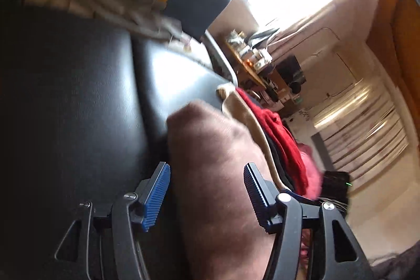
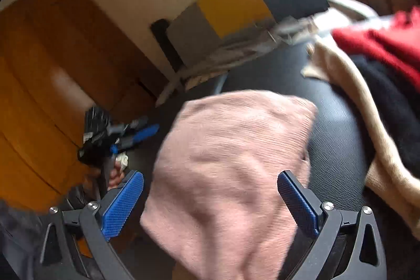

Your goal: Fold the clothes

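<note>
Both the left hand-held gripper (image 1: 207, 190) and right hand-held gripper (image 2: 210, 204) stand released over the pink garment (image 2: 231, 162); regrip matching edges squarely before folding.

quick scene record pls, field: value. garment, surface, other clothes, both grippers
garment: pink knit piece, lying bunched on the surface, between the fingers of both grippers
surface: black padded leather-like top
other clothes: pile of beige, black and red items beside the pink piece
left gripper: open, pads not pressing the fabric
right gripper: open wide, pads clear of the fabric
image quality: motion blur in both wrist views
</note>
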{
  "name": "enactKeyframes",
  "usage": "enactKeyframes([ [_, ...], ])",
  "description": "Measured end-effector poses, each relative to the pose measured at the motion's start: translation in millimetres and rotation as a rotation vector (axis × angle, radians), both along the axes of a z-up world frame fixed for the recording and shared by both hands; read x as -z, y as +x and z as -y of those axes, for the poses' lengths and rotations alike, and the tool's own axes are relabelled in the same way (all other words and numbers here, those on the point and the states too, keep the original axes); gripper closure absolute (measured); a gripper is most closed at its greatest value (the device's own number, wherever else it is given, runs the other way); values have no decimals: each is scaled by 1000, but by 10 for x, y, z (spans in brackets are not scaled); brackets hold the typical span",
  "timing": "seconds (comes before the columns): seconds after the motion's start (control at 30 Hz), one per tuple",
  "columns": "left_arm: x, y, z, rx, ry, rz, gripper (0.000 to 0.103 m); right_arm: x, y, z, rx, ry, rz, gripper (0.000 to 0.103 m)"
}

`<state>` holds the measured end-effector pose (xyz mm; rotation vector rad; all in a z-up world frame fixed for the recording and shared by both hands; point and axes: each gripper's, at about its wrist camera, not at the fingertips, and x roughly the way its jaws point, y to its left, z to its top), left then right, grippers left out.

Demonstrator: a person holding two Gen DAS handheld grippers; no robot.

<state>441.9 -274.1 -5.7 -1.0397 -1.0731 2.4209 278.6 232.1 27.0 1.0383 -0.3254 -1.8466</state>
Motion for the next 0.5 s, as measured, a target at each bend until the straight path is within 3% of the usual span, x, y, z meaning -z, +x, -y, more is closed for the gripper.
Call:
enactKeyframes([
  [0.17, 310, -221, -149, 98, 60, 61, 42, 461, -325, -12, 15, 55, 166, 0],
  [0.23, 392, -342, -183, 130, 109, 55, 31, 576, -395, 13, 4, 49, 203, 0],
  [0.37, 475, -604, -288, 194, 154, 54, 23, 610, -496, 231, -50, 2, 216, 0],
  [0.5, 437, -726, -480, 223, 93, 33, 21, 610, -512, 593, -91, 30, 201, 0],
])
